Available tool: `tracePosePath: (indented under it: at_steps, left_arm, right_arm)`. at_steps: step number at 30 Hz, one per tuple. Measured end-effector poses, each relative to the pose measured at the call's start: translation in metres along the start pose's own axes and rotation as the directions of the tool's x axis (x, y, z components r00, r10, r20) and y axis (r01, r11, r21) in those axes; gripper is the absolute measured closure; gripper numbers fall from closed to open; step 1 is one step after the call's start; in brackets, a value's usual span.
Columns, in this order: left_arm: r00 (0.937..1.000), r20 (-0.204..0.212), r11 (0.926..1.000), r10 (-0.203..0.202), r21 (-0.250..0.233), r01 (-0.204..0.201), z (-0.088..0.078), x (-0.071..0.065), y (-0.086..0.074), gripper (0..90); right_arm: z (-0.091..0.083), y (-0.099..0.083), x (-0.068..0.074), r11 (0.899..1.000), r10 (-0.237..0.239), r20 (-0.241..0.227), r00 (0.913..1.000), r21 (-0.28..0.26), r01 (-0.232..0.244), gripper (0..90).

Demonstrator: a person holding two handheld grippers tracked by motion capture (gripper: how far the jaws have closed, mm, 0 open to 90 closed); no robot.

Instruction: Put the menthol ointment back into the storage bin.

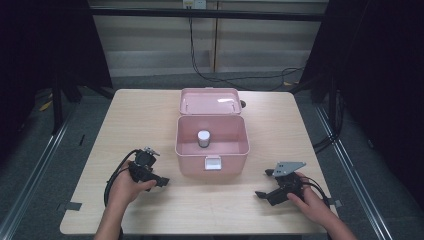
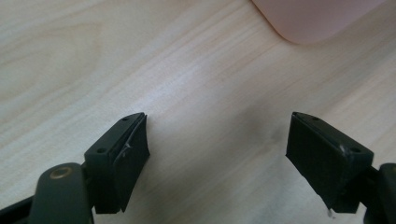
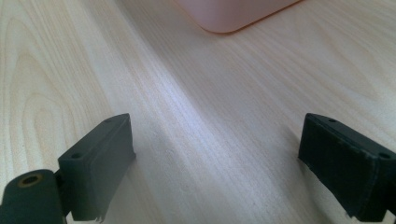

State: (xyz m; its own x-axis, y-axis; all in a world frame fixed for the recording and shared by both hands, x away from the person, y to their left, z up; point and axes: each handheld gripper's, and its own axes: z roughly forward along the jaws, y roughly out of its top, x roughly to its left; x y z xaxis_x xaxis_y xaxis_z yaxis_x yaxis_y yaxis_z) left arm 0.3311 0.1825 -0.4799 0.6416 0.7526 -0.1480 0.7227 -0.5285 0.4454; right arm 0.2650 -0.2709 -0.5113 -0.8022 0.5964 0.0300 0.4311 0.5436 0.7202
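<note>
Resting low over a pale wood-grain table (image 1: 150,120), the left gripper (image 1: 159,181) sits in the person's left hand (image 1: 125,189), its black jaws standing wide apart with only bare tabletop between them; in the left gripper view (image 2: 217,156) nothing is held or touched by the pads. Ahead of those jaws and slightly to their right, near but apart, lies the rounded corner of an open pink plastic box (image 2: 308,21). The right gripper (image 1: 265,184), carrying a grey three-cornered plate (image 1: 287,167) on top, is held in the person's right hand (image 1: 310,202) on the opposite side, its jaws likewise spread wide and empty over bare wood, as the right gripper view (image 3: 215,168) confirms. Ahead of the right gripper's jaws, a little to their left, a corner of the same box (image 3: 233,14) shows, also clear of the pads. Between the two grippers and beyond their tips, the box (image 1: 186,150) stands with its hinged pink lid (image 1: 210,101) laid back on the far side and a white front latch (image 1: 213,163) facing the person. Inside the box, well apart from both grippers, a small grey upright cylinder (image 1: 203,138) stands on the floor of the compartment, near its middle. Black cables (image 1: 112,180) trail from the left gripper.
</note>
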Motion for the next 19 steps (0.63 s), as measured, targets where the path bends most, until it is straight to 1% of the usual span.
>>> tracePosePath:
  at_steps: [1, 2, 4, 5, 6, 7, 10, 13, 14, 17, 18, 19]
  left_arm:
    - [0.9999, -0.009, 0.9999, 0.006, -0.011, -0.006, 0.001, -0.001, -0.001, 20.4]
    - [0.9998, -0.01, 0.9998, 0.016, -0.011, -0.016, 0.001, -0.002, -0.002, 19.8]
    - [0.9977, -0.03, 0.9979, 0.06, -0.025, -0.061, 0.002, -0.002, -0.004, 18.2]
    - [0.9932, -0.065, 0.9923, 0.097, -0.071, -0.101, 0.006, -0.002, -0.007, 17.2]
    - [0.9902, -0.077, 0.9885, 0.116, -0.087, -0.123, 0.008, -0.001, -0.009, 15.5]
    - [0.9909, -0.08, 0.9873, 0.109, -0.107, -0.117, 0.009, -0.001, -0.01, 13.9]
    - [0.9911, -0.082, 0.9856, 0.105, -0.124, -0.115, 0.009, -0.001, -0.013, 13.7]
    - [0.9894, -0.084, 0.9791, 0.119, -0.156, -0.131, 0.012, -0.002, -0.016, 8.4]
    - [0.99, -0.082, 0.9771, 0.115, -0.17, -0.127, 0.013, -0.002, -0.018, 6.6]
    - [0.9898, -0.077, 0.9747, 0.12, -0.18, -0.132, 0.014, 0.0, -0.018, 4.6]
    - [0.9901, -0.078, 0.9757, 0.117, -0.177, -0.129, 0.014, 0.0, -0.018, 4.5]
    - [0.9899, -0.077, 0.9749, 0.119, -0.18, -0.131, 0.014, 0.0, -0.018, 4.4]
  right_arm:
    - [0.0, 0.0, 0.0, 1.0, 0.001, 0.0, 1.0, 0.0, -0.001, 9.5]
    - [0.0, 0.0, 0.0, 1.0, 0.0, 0.0, 1.0, 0.0, 0.0, 9.5]
    - [0.0, 0.0, 0.0, 1.0, 0.0, 0.0, 1.0, 0.0, 0.0, 9.5]
    - [0.0, 0.0, 0.0, 1.0, 0.0, 0.0, 1.0, 0.0, 0.0, 9.5]
    - [0.0, 0.0, 0.0, 1.0, 0.0, 0.0, 1.0, 0.0, 0.0, 9.5]
    - [0.0, 0.0, 0.0, 1.0, 0.0, 0.0, 1.0, 0.0, 0.0, 9.5]
    - [0.0, 0.0, 0.0, 1.0, 0.001, 0.0, 1.0, 0.0, -0.001, 9.5]
    - [0.0, 0.0, 0.0, 1.0, 0.0, 0.0, 1.0, 0.0, 0.0, 9.5]
    - [0.0, 0.0, 0.0, 1.0, 0.001, 0.0, 1.0, 0.0, -0.001, 9.5]
    - [0.0, 0.0, 0.0, 1.0, 0.0, 0.0, 1.0, 0.0, 0.0, 9.5]
    - [0.0, 0.0, 0.0, 1.0, -0.001, 0.0, 1.0, 0.001, 0.001, 9.5]
    - [0.0, 0.0, 0.0, 1.0, 0.001, 0.0, 1.0, 0.0, -0.001, 9.5]
